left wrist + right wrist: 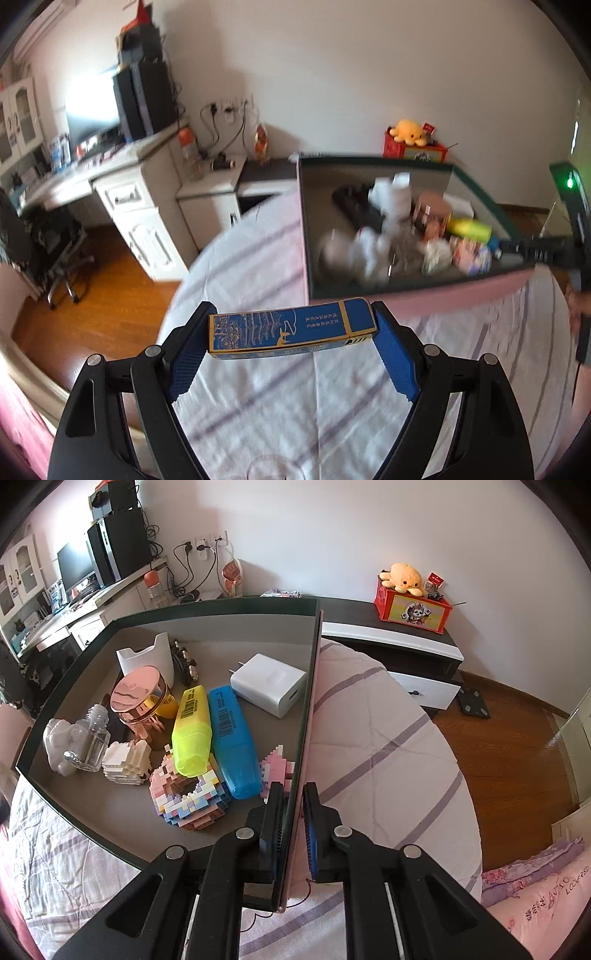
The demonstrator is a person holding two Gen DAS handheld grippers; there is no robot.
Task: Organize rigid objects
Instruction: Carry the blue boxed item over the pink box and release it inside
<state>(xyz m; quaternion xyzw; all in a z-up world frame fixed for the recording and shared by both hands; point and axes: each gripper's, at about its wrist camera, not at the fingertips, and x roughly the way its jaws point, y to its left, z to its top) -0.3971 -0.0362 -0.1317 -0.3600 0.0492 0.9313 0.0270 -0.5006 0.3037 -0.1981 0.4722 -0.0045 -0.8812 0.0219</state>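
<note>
My left gripper [291,330] is shut on a long blue box with gold print [291,328], held crosswise above the bed, just short of the near wall of the pink storage box [424,301]. My right gripper [293,805] is shut on the right wall of that storage box [308,709]; it also shows at the far right of the left wrist view [517,248]. Inside the box lie a yellow highlighter [192,731], a blue highlighter [234,742], a white charger [269,685], a rose-gold lidded jar [138,698], a small glass bottle [90,740] and block-built toys [188,797].
The storage box rests on a bed with a white, purple-striped cover [373,746]. A dark low cabinet [391,627] carries a red box with an orange plush [404,592]. A white desk [125,177] with a monitor and a chair [44,243] stands on the left over wood floor.
</note>
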